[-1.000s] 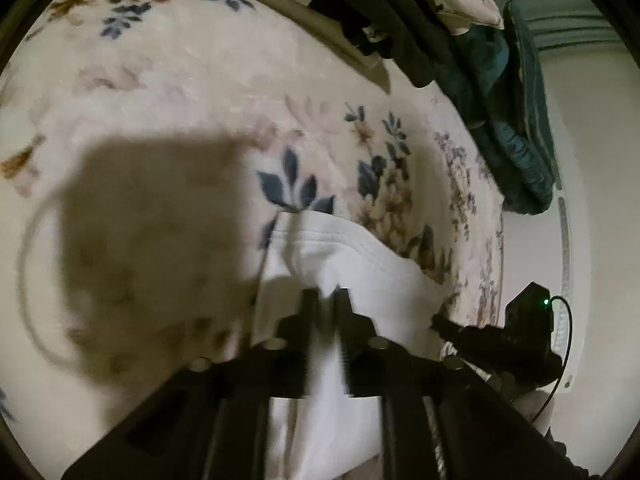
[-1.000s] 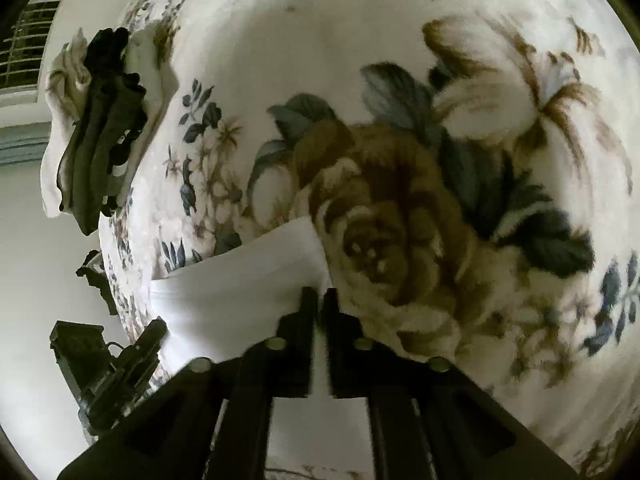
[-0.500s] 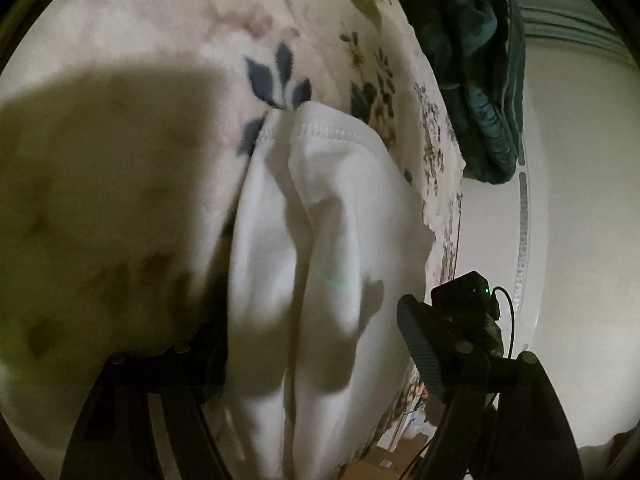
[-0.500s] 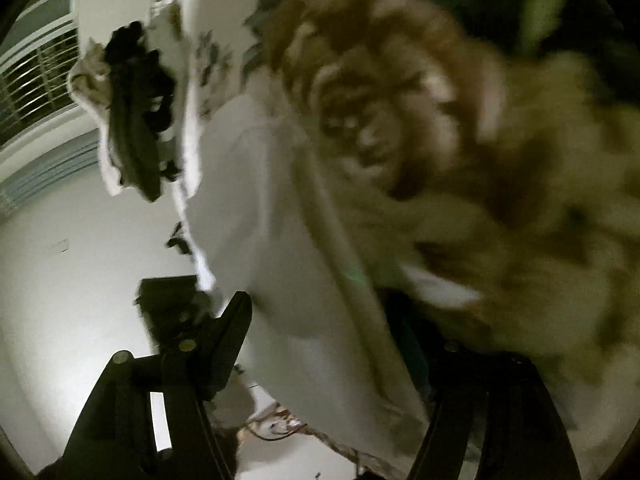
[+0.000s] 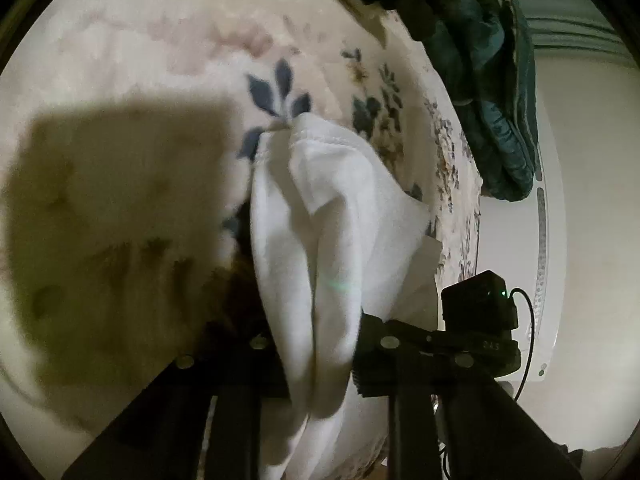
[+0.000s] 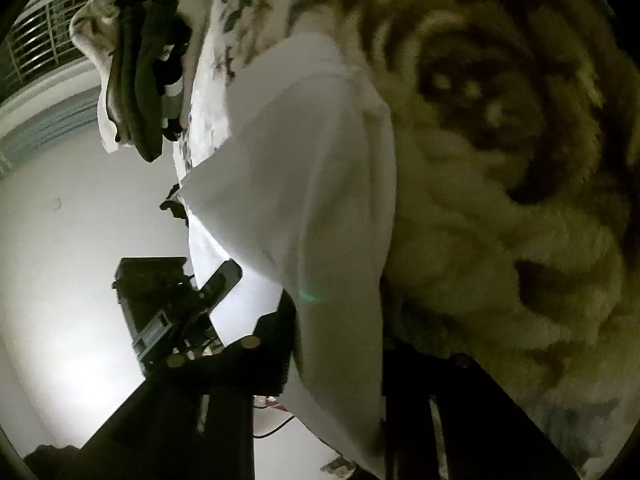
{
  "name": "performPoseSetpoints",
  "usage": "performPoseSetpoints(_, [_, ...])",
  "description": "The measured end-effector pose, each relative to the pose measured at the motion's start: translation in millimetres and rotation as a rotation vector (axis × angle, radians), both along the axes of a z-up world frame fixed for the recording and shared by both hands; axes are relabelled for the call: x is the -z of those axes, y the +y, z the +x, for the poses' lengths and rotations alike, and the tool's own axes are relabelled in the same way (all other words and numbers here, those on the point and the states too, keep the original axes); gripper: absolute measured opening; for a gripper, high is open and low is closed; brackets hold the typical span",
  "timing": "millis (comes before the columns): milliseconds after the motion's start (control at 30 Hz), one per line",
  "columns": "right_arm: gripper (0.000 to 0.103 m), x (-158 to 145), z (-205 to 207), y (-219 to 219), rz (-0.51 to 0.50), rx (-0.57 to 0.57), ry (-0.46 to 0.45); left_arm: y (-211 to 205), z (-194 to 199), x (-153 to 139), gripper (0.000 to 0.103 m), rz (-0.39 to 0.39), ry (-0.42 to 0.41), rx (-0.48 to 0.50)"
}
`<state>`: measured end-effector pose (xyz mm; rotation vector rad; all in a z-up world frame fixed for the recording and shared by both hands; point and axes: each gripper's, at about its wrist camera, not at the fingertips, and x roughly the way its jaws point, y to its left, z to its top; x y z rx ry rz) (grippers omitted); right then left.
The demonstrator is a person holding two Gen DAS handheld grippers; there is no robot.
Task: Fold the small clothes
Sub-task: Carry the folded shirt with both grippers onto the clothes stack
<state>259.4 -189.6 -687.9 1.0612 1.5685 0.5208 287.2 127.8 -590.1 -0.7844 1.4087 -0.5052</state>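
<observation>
A small white garment (image 5: 320, 216) lies bunched on the floral blanket (image 5: 140, 60), its hemmed edge far from me. In the left wrist view my left gripper (image 5: 316, 340) has its jaws apart with a fold of the white cloth running between them. In the right wrist view the same white garment (image 6: 304, 168) hangs over the blanket's edge, and my right gripper (image 6: 336, 344) also has its jaws apart around the cloth. The other gripper (image 6: 180, 304) shows at lower left there.
A pile of dark green and black clothes (image 5: 492, 80) lies at the far end of the bed; the same pile (image 6: 136, 72) shows in the right wrist view. The big brown rose print (image 6: 500, 160) fills the right. A white wall (image 5: 580, 200) lies beyond the bed's edge.
Both grippers were shut on the white garment's edge a second ago; both opened and now sit lower and closer, with the cloth running between their jaws.
</observation>
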Motion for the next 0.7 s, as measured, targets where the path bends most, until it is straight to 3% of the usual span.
performPoseSetpoints(167, [0.018,-36,6,9,-0.016,-0.005,-0.025,2,7,-26,0.015,0.008,-0.027,0.007])
performPoseSetpoints(400, [0.018,-120,44,40,-0.031,-0.031,-0.095,26,36,-104,0.015,0.039,-0.102,0.026])
performPoseSetpoints(567, [0.018,-187,104,73,-0.042,-0.053,-0.165,53,87,-176,0.015,0.080,-0.189,0.007])
performPoseSetpoints(700, [0.018,-232,175,107,-0.059,-0.060,-0.240,72,142,-212,0.015,0.124,-0.248,-0.034])
